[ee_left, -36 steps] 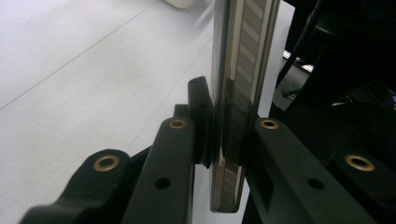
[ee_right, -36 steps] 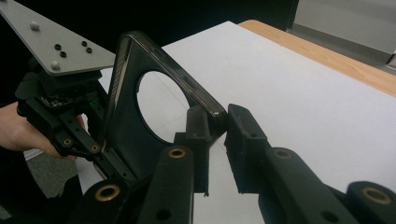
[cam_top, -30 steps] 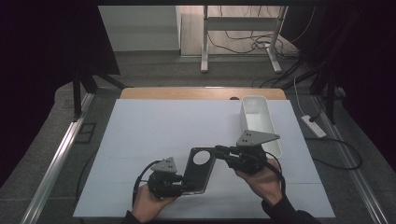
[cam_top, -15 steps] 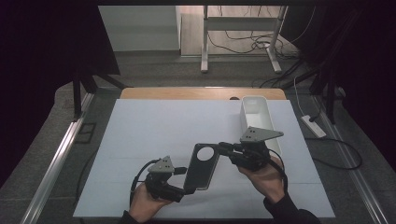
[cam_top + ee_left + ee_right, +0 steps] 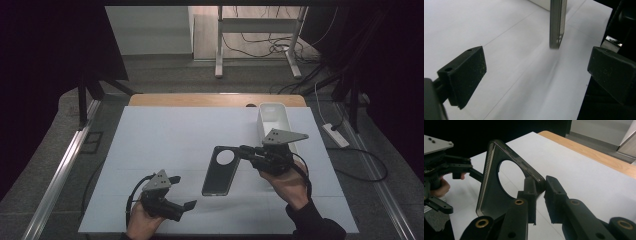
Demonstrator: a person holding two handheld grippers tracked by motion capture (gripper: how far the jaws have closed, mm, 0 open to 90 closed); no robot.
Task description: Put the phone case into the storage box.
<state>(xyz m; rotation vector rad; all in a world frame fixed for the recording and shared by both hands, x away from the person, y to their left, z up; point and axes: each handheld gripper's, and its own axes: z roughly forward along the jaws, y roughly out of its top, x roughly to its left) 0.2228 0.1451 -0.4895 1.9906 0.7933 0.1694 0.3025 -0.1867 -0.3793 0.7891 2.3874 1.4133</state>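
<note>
While right tool pinches phone case corner, left tool gapes empty w/ bare table around.

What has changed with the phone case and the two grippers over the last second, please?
The left gripper has let go of the phone case: its jaws have just been opening, with nothing between them now, and it has drawn back toward the table's near left. The case has swung more upright in the high view. The right gripper stays clamped on the case's corner by the round cutout. The white bin has not moved.
</note>
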